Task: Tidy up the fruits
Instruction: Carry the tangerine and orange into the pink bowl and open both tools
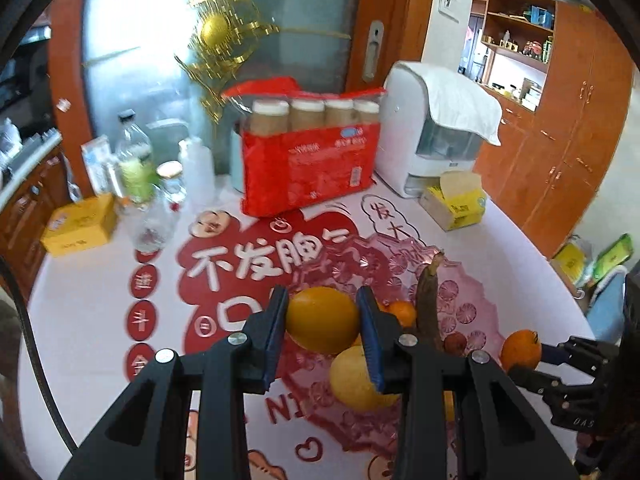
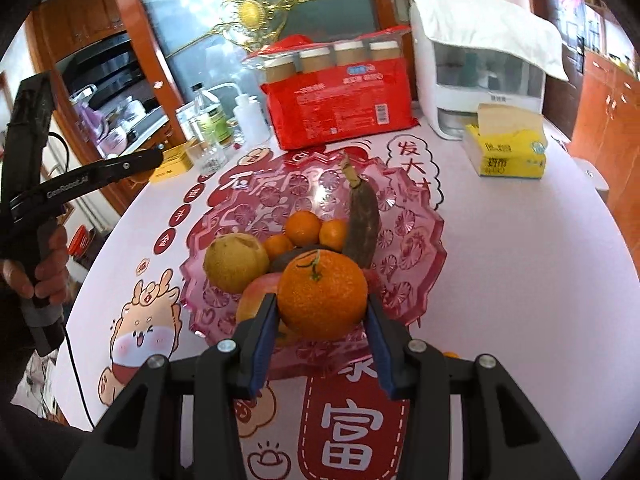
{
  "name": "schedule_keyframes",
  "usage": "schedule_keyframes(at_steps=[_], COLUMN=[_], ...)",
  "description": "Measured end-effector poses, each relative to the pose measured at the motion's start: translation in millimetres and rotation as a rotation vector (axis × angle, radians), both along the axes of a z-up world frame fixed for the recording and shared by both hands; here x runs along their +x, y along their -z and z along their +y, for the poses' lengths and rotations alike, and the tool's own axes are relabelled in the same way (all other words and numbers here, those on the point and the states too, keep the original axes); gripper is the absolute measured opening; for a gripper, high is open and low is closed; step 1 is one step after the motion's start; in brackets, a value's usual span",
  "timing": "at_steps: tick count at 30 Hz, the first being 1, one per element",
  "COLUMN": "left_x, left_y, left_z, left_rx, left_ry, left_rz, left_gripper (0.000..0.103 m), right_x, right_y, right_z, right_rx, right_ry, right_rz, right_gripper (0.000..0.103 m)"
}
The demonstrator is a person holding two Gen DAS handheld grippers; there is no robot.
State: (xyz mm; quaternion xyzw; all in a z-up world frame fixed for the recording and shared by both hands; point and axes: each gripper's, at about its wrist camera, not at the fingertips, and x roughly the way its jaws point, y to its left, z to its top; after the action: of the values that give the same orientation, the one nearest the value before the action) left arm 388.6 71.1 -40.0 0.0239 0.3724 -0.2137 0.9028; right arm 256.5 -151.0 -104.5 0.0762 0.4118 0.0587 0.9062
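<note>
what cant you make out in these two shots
- Apple, right wrist view: mostly hidden behind the big mandarin in the right tongs.
- Pear, left wrist view: partly covered by a finger of the left tongs, which hold an orange.
- Print on the red pack: too blurred to read.

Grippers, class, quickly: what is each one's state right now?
Left gripper: shut on a yellow-orange fruit.
Right gripper: shut on a stemmed mandarin.
</note>
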Motion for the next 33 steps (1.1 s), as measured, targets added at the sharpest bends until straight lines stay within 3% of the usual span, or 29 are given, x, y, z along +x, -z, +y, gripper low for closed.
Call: schedule_keyframes(at_steps=[12,15,23,33], left_x=[32,31,1,-62], left_y=[39,39,12,6], left_z=[-20,-21,-12,-8], left_rx=[0.018,-0.002,-0.046,-0.058], left_ry=[0.065,0.066,0.041,-0.009], left_rz=[0.103,0.116,0.088,0.123], left_gripper=[0.034,0.054,0.071,0.073], right_x=[15,17,-2,-41], right_y=[20,21,0,-13], right_z=[5,5,-4,-20], right_rx=[0.025,0.022,0.052,0.124], right_ry=[0.079,0.097,0.131,0.147], right_rz=[0.072,0.101,0.053,0.030], right_gripper=[0.044,0.044,0.052,0.055])
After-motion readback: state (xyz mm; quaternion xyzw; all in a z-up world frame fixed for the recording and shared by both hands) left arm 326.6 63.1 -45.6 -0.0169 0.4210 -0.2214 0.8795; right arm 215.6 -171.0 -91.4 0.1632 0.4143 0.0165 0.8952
